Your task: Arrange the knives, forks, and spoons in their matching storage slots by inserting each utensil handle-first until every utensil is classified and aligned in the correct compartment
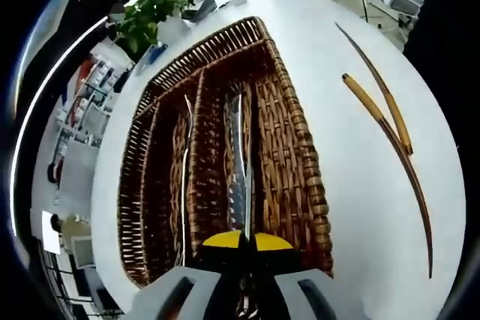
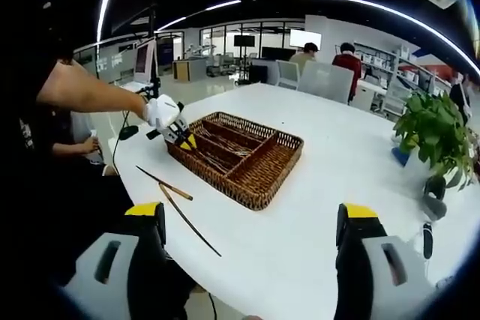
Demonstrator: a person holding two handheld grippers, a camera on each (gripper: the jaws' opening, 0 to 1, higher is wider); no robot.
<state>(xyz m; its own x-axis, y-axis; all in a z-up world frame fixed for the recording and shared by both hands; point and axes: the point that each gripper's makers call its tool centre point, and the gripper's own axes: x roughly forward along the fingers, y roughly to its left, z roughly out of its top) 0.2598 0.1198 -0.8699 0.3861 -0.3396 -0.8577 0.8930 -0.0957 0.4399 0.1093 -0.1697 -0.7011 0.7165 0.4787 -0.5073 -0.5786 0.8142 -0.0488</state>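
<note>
A brown wicker tray with long slots lies on the white table. My left gripper is shut on a shiny metal knife, which reaches along the middle slot. A thin metal utensil lies in the slot to its left. Two long utensils with bamboo-coloured handles lie crossed on the table right of the tray. In the right gripper view a gloved hand holds the left gripper at one end of the tray. My right gripper stands wide open above the table edge, holding nothing.
A potted plant stands at the table's right side, with dark small items near it. The two loose utensils lie between my right gripper and the tray. People sit at desks far behind.
</note>
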